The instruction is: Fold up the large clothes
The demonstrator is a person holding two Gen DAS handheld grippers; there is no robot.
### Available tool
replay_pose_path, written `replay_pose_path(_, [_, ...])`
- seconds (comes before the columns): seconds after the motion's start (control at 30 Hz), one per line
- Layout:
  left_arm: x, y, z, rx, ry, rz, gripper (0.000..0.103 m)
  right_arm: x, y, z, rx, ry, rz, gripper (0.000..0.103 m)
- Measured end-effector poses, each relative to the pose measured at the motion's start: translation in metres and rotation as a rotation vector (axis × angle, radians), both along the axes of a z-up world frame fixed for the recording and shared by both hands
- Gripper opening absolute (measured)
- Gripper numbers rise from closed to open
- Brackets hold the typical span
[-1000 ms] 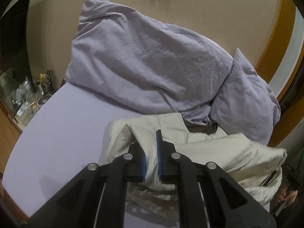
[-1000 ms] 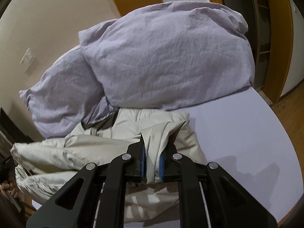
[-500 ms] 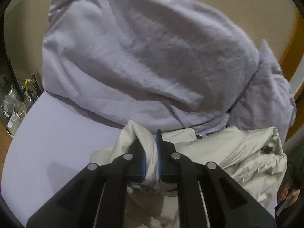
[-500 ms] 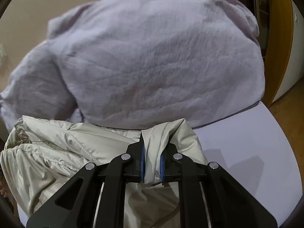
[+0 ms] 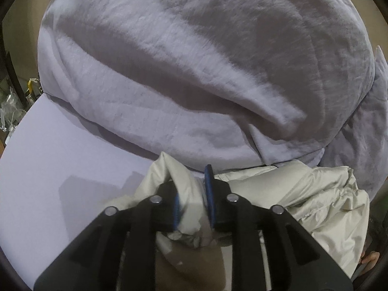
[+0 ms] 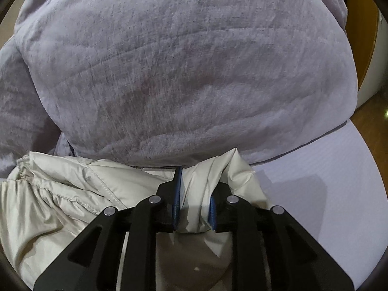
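Both grippers' fingers [image 5: 210, 194] [image 6: 176, 194] are opening — cream jacket [image 5: 315, 194] [image 6: 60, 194] folds between them, lying crosswise below pillows [image 5: 194, 72].

The cream puffer jacket [image 5: 315, 194] lies crumpled on the lilac bed sheet [image 5: 60, 165], pushed up against the bedding heaped at the sheet's far edge. Its shiny fabric is bunched in soft folds, with a gathered elastic hem [image 6: 24, 167] showing.
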State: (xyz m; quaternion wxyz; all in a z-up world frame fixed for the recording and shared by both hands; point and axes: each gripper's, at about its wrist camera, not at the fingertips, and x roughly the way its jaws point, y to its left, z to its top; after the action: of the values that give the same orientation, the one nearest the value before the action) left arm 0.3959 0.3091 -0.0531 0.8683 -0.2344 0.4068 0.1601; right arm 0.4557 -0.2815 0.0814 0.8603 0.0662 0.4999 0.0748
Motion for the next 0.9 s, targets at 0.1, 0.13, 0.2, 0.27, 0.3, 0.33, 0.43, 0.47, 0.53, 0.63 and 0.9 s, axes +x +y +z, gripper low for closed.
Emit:
replay_pose_path(0.1, [-0.01,-0.001,0.01,0.013,-0.014,-0.001,0.046,-0.011,-0.006,0.018,0.011,-0.037,0.001,0.044])
replay_pose_path(0.13, [-0.015,-0.002,0.016,0.036,-0.022,0.008,0.061,-0.014,-0.008,0.024,0.001,-0.059,-0.003,0.061])
replay_pose_path(0.2, [-0.028,-0.007,0.028,0.094,-0.043,0.021,0.073,-0.028,-0.01,0.04,-0.012,-0.117,0.008,0.071])
replay_pose_path(0.27, [-0.038,-0.01,0.036,0.101,-0.059,0.008,0.073,-0.038,-0.01,0.046,0.004,-0.118,0.03,0.071])
replay_pose_path(0.3, [-0.045,-0.014,0.039,0.095,-0.065,0.001,0.073,-0.042,-0.009,0.048,0.012,-0.116,0.039,0.071])
replay_pose_path(0.33, [-0.049,-0.018,0.04,0.091,-0.068,-0.006,0.074,-0.05,-0.005,0.049,0.028,-0.108,0.061,0.071])
replay_pose_path(0.43, [-0.059,-0.042,0.04,0.078,-0.078,-0.048,0.074,-0.07,0.008,0.047,0.048,-0.092,0.114,0.071])
replay_pose_path(0.47, [-0.063,-0.052,0.039,0.077,-0.081,-0.065,0.074,-0.08,0.015,0.044,0.048,-0.089,0.136,0.071])
replay_pose_path(0.53, [-0.066,-0.072,0.035,0.079,-0.081,-0.095,0.075,-0.095,0.032,0.04,0.036,-0.093,0.18,0.071])
replay_pose_path(0.63, [-0.066,-0.097,0.032,0.107,-0.084,-0.134,0.076,-0.11,0.056,0.037,-0.006,-0.122,0.23,0.071])
replay_pose_path(0.9, [-0.051,-0.134,0.015,0.187,-0.084,-0.151,0.078,-0.124,0.093,0.043,0.019,-0.23,0.335,0.071])
